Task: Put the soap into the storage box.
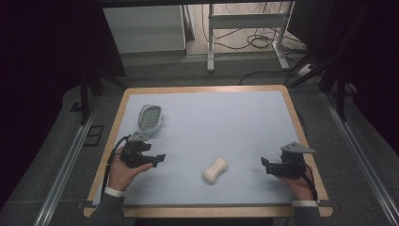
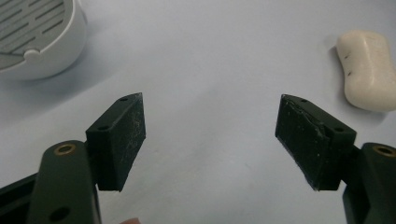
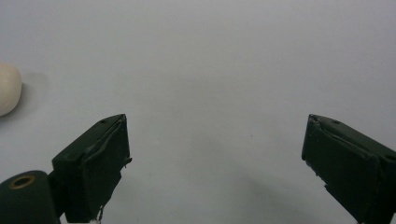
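Observation:
A cream bar of soap lies on the pale blue mat near the table's front middle. It appears at the upper right of the left gripper view and at the left edge of the right gripper view. A white slotted soap dish sits at the mat's left, also seen in the left gripper view. My left gripper rests in front of the dish, open and empty. My right gripper is right of the soap, open and empty.
The pale blue mat covers a wooden-edged table. Beyond the far edge are a desk's metal legs and loose cables on the floor. Dark surroundings flank both sides.

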Available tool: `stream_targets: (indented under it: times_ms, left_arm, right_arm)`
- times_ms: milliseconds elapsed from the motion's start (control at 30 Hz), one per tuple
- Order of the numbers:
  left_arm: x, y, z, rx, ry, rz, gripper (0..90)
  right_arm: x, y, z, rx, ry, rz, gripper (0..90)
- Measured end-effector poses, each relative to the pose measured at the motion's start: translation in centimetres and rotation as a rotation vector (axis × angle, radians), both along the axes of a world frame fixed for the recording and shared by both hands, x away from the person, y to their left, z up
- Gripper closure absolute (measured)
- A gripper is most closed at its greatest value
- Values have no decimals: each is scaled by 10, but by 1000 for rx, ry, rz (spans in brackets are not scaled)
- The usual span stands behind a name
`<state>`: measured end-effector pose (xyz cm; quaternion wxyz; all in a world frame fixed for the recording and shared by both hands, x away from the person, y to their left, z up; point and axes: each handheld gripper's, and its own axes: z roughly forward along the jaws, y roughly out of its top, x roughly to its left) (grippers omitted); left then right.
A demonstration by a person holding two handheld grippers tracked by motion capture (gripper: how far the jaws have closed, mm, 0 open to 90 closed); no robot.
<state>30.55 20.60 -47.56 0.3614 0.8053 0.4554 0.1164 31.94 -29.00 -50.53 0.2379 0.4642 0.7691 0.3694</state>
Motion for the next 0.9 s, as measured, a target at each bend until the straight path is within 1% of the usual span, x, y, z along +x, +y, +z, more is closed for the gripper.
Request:
stream_targets:
  times_ms: [100,200,300,600,700,900]
  left_arm:
    - [0,-4,4,5,-3,-7,243]
    - [1,-7,5,29,13,-14,242]
    - [1,-10,6,41,13,-25,243]
    - [1,-16,13,52,5,-41,242]
    - [1,-20,15,57,11,-59,243]
    - [3,-29,16,66,11,-80,242]
  right_arm:
    - [-2,-1,1,2,-6,-2,74]
    - [-3,-2,3,13,-9,-1,76]
    - [-3,-3,4,14,-12,-3,76]
    - [-3,-2,2,4,-6,-5,76]
    - [-3,0,3,-9,-6,-3,79]
    - [-3,1,3,-14,-10,-1,79]
